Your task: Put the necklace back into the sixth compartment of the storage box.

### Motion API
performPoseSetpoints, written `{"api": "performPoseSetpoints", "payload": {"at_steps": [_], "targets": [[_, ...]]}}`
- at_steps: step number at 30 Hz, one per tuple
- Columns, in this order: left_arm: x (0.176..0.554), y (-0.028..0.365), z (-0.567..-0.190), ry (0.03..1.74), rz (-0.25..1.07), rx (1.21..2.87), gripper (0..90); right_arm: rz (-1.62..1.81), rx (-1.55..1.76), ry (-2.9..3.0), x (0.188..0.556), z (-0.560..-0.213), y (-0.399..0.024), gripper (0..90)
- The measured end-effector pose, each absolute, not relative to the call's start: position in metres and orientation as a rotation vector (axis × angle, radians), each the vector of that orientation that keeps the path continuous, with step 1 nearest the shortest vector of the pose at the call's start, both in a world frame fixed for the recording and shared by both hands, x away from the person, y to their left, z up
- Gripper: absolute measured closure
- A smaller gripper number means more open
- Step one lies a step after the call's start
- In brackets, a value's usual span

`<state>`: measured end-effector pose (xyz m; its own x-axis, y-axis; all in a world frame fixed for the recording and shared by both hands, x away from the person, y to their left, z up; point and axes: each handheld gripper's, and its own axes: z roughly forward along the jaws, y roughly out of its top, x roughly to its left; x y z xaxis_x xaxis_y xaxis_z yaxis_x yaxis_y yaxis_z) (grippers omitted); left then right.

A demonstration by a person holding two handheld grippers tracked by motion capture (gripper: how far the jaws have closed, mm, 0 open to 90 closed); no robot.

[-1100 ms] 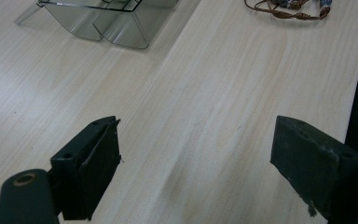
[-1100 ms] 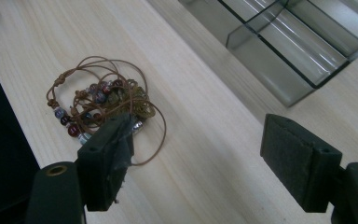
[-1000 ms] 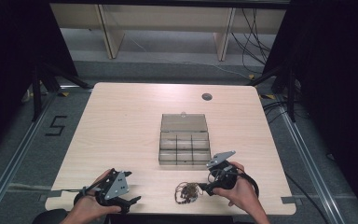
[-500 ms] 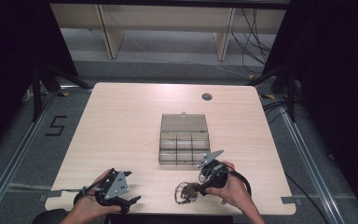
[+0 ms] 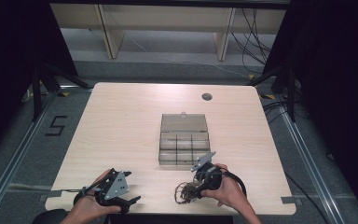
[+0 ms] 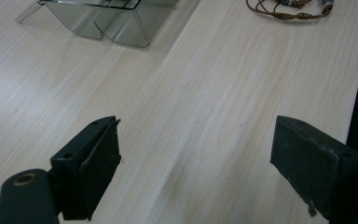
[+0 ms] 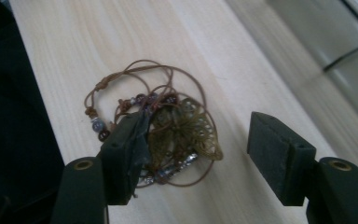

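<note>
Both grippers' fingers wide: right gripper (image 7: pixel 198 154) over tangled, perhaps beaded, cord jewellery (image 7: pixel 168 135).

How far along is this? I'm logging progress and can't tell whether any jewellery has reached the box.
Done: the compartment box stands open, its lid laid back; its compartments look empty. In hand: the right gripper is open over the tangled cord jewellery, jaws either side, nothing gripped. Left: grasping it and moving it to the box. The left gripper is open over bare table.

Pale wood desk (image 5: pixel 121 121) on grey floor (image 5: pixel 307 154); black curtains (image 5: pixel 335 60) either side; light shelving (image 5: pixel 168 18) behind.
</note>
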<state>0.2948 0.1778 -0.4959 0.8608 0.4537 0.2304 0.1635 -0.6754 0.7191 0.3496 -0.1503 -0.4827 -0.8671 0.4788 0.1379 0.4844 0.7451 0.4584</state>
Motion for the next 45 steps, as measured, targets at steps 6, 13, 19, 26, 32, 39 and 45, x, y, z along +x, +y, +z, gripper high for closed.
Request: {"api": "performPoseSetpoints", "payload": {"at_steps": [6,13,19,26,32,39,45], "targets": [[0.294,0.178,-0.496,0.448,0.504,2.294,15.0,-0.732,-0.808,-2.901,0.351,-0.485,-0.147,46.5],[0.294,0.177,-0.496,0.453,0.516,2.300,15.0,-0.716,-0.811,-2.875,0.352,-0.486,-0.144,63.8],[0.294,0.178,-0.496,0.446,0.514,2.296,15.0,-0.722,-0.716,-2.890,0.351,-0.479,-0.139,85.3],[0.294,0.178,-0.496,0.448,0.516,2.305,15.0,-0.707,-0.639,-2.933,0.348,-0.463,-0.135,86.8],[0.294,0.178,-0.496,0.449,0.516,2.298,15.0,-0.724,-0.609,-2.970,0.351,-0.444,-0.137,86.9],[0.295,0.178,-0.495,0.443,0.526,2.321,15.0,-0.721,-0.641,-2.993,0.351,-0.427,-0.140,86.9],[0.294,0.178,-0.495,0.445,0.512,2.315,15.0,-0.726,-0.608,-3.018,0.355,-0.418,-0.140,86.9]]}}
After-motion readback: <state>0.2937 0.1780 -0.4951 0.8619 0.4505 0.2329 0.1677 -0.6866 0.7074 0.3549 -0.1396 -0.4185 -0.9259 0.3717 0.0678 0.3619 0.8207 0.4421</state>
